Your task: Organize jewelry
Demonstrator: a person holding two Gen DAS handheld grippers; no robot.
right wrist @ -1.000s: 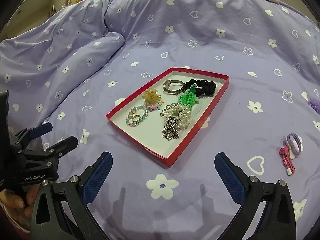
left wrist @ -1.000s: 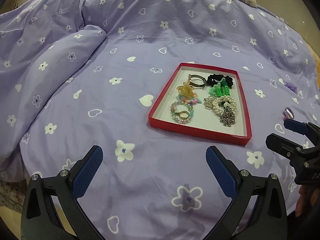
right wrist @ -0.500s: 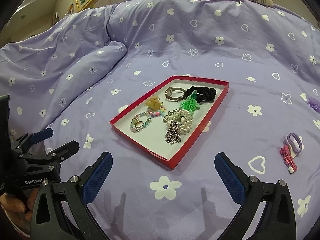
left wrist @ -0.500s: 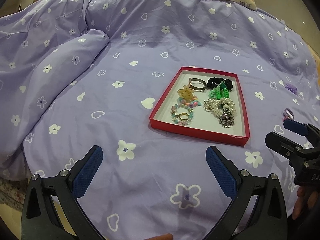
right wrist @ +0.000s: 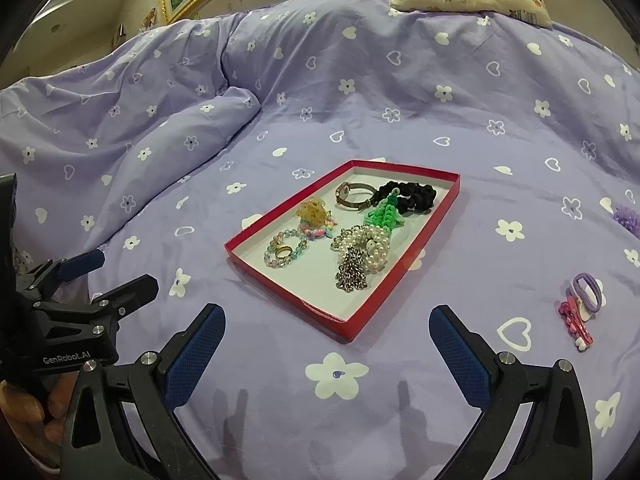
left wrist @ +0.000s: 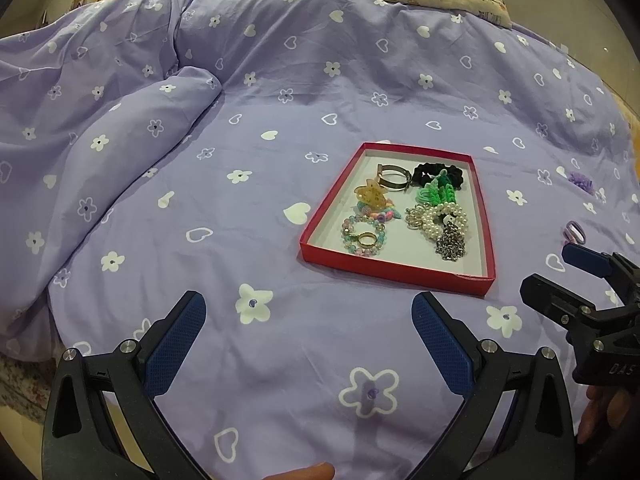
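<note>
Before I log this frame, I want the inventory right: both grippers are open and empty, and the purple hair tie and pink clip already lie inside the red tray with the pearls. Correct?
Not quite. The purple hair tie and pink clip lie on the bedspread, outside the red tray, as the right wrist view shows. The left gripper and right gripper are open and empty, and the pearls are in the tray.

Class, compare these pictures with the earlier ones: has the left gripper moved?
Yes. The left gripper has drawn back from the red tray, which sits farther beyond its fingers in its own view.
</note>
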